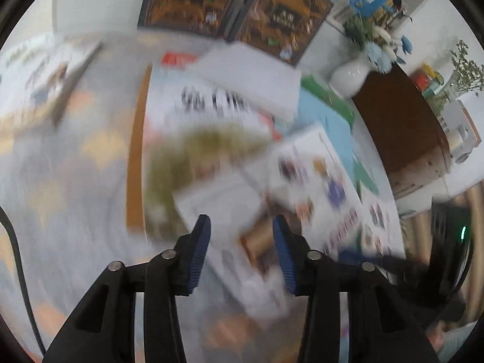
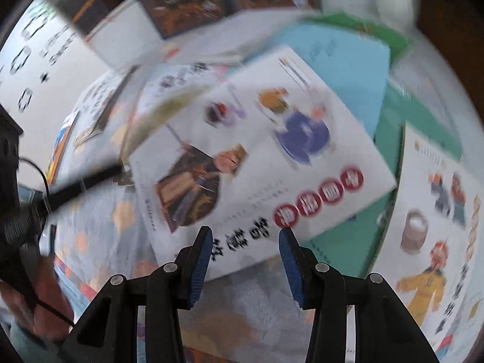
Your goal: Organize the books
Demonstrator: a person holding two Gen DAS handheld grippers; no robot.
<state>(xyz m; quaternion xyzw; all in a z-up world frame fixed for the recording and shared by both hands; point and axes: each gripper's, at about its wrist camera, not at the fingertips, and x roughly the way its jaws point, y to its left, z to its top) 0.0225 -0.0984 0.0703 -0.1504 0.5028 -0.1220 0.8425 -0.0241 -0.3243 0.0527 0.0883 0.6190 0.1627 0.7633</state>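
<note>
Several books lie in a loose overlapping heap on a patterned cloth (image 2: 257,311). On top is a white book with cartoon figures (image 2: 257,157) and red round title marks; it also shows blurred in the left wrist view (image 1: 314,178). My left gripper (image 1: 241,227) is open just above that book's corner with the brown-coated figure, and its blue pads do not press on anything. My right gripper (image 2: 245,236) is open over the same book's near edge, with nothing between its pads. A black part (image 2: 87,181), seemingly the left gripper, reaches the book's left edge.
Under the white book are a light blue book (image 2: 348,69) and a green book (image 2: 390,151); another white picture book (image 2: 438,227) lies to the right. Two dark illustrated books (image 1: 236,3) lie at the far side. A white vase with flowers (image 1: 351,75) and a brown board (image 1: 399,127) stand right.
</note>
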